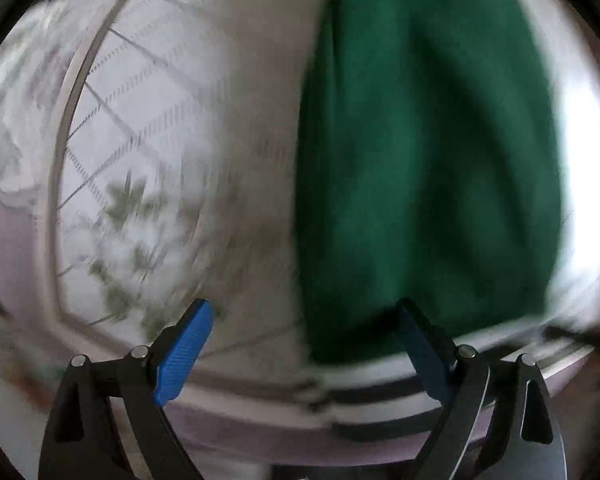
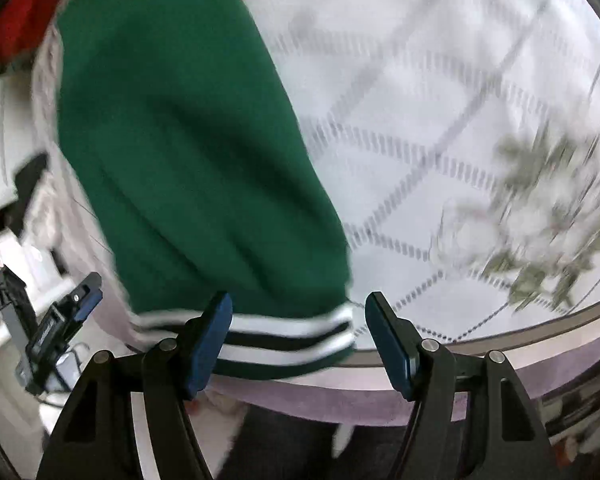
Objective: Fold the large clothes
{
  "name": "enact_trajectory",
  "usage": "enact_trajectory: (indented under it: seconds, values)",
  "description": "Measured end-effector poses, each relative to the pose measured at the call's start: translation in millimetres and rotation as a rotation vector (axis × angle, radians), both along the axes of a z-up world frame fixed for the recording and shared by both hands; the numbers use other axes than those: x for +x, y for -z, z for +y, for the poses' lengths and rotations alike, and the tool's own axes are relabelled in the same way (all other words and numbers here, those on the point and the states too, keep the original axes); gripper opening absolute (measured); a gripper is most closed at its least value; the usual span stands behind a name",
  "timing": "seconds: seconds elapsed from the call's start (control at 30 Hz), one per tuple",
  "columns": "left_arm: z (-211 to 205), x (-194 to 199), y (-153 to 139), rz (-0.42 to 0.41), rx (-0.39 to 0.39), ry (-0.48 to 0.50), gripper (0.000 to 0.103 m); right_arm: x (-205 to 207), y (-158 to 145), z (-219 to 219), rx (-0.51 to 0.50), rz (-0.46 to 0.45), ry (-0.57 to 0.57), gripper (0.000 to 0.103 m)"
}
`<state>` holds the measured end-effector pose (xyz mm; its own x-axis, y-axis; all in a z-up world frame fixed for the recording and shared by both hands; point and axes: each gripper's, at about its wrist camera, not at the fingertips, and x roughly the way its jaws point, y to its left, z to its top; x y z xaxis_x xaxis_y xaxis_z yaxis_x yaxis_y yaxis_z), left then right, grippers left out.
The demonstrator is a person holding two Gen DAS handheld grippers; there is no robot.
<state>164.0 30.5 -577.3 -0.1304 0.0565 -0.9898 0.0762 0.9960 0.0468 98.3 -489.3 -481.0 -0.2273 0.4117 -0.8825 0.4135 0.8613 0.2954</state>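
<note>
Left wrist view first: my left gripper (image 1: 306, 346) sits at the bottom of the frame with its blue pads spread wide, nothing between them. Beyond it, the green garment (image 1: 424, 160) fills the right half of the frame, lying on a white tablecloth (image 1: 188, 80) printed with a grid of dashed lines and grey-green leaves at lower left. Everything is blurred by motion. The garment's striped hem (image 1: 380, 400) — dark and white bands — runs along the lower right, just past my right-hand pad.

From the right wrist camera, my right gripper (image 2: 300, 340) is also wide open, holding nothing. The same garment (image 2: 188, 152) stretches from the upper left down to the bottom centre, and its striped hem (image 2: 284, 340) lies right between my pads at the table's near edge. I cannot tell whether either pad touches it. The tablecloth (image 2: 440, 100) covers the right side. My left gripper (image 2: 66, 320) shows at lower left — beside the garment's edge. Something red (image 2: 24, 16) sits in the upper left corner.
</note>
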Motion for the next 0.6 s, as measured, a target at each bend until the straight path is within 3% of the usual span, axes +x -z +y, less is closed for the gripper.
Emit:
enact_trajectory:
  seconds: [0.03,0.1,0.13,0.27,0.37,0.43,0.53,0.6]
  values:
    - [-2.4,-13.2,8.7,0.012,0.03,0.046,0.096,-13.9,14.0,6.6,-0.034,0.062,-0.053,0.071]
    - [1.0,-27.3,14.8,0.046,0.018,0.056,0.096,-37.2,40.0,13.4,-0.018,0.223,-0.065,0.071]
    - [6.9,-30.2,11.8,0.056,0.005,0.039,0.095,-46.5,42.5,13.6,0.005,0.239,-0.051,0.071]
    - [25.6,-23.8,-18.9,0.021,-0.058,-0.057,0.094,-48.3,8.1,-4.4,0.016,0.075,0.011,0.071]
    - [38.9,-10.9,-32.9,-0.031,-0.233,-0.165,0.094,-43.9,-10.1,-29.5,0.107,-0.039,0.149,0.071]
    - [39.3,0.3,-22.3,-0.035,-0.338,-0.197,0.094,-35.5,-3.1,-36.5,0.199,-0.093,0.199,0.071]
    - [25.5,14.8,8.3,-0.008,-0.386,-0.176,0.094,-31.0,23.3,-37.2,0.325,-0.11,0.289,0.071]
    - [13.6,23.8,26.8,0.004,-0.384,-0.155,0.094,-27.4,41.5,-35.7,0.358,-0.127,0.319,0.073]
